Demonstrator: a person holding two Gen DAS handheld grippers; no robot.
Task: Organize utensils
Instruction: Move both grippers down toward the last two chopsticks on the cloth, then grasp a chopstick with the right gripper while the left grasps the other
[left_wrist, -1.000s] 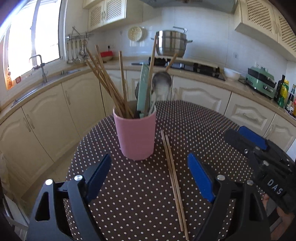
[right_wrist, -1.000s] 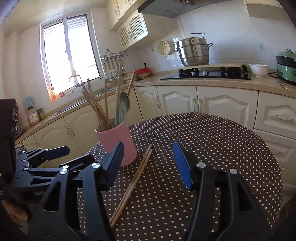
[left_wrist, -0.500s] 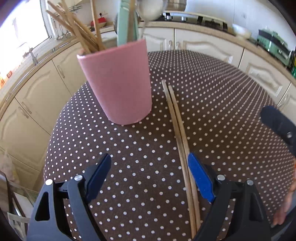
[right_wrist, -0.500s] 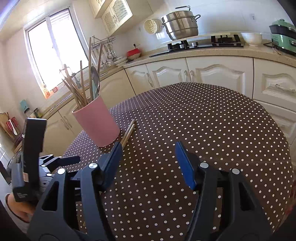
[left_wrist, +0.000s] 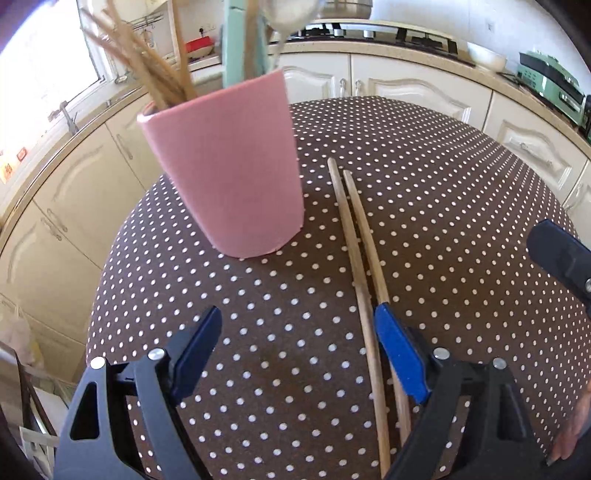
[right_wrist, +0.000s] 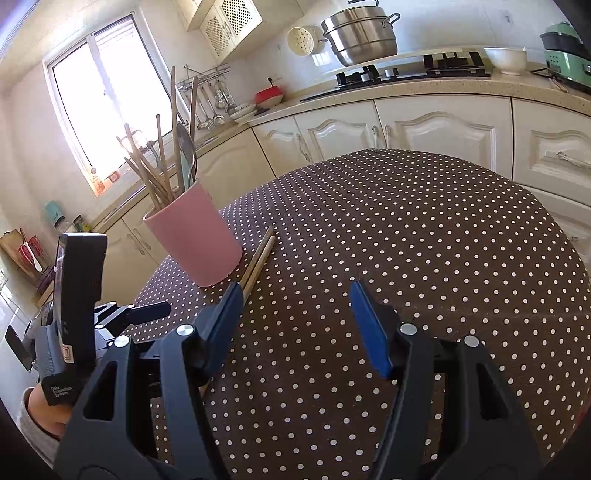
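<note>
The pink holder (left_wrist: 229, 173) stands upright at the left of the dotted table (left_wrist: 461, 206), already stocked with wooden sticks, a green handle and a metal spoon. Just to its right, apart from its base, the loose chopsticks (left_wrist: 360, 243) lie side by side on the cloth, running from near the holder toward the camera.

The step in hand appears to be the approach to those chopsticks, the last utensils seen outside the holder. The left gripper (left_wrist: 297, 350) is spread wide and carries nothing; the nearer stick lies just inside its right-hand pad, the other passes beneath that pad. The next move would call for shifting this tool a little to the right so both sticks fall between the pads, lowering to the cloth and closing on the pair together, since thin round sticks tend to roll apart.

The right gripper (right_wrist: 295, 315) is likewise released, its jaws having just been opening, with only bare cloth between them; the chopsticks pass under its left finger.

Hidden or unclear: the near ends of the chopsticks run out of the left wrist view and behind a finger in the right wrist view. The tops of the holder's contents are cut off in the left wrist view. Whether the left pads touch the cloth cannot be told, possibly not.
</note>
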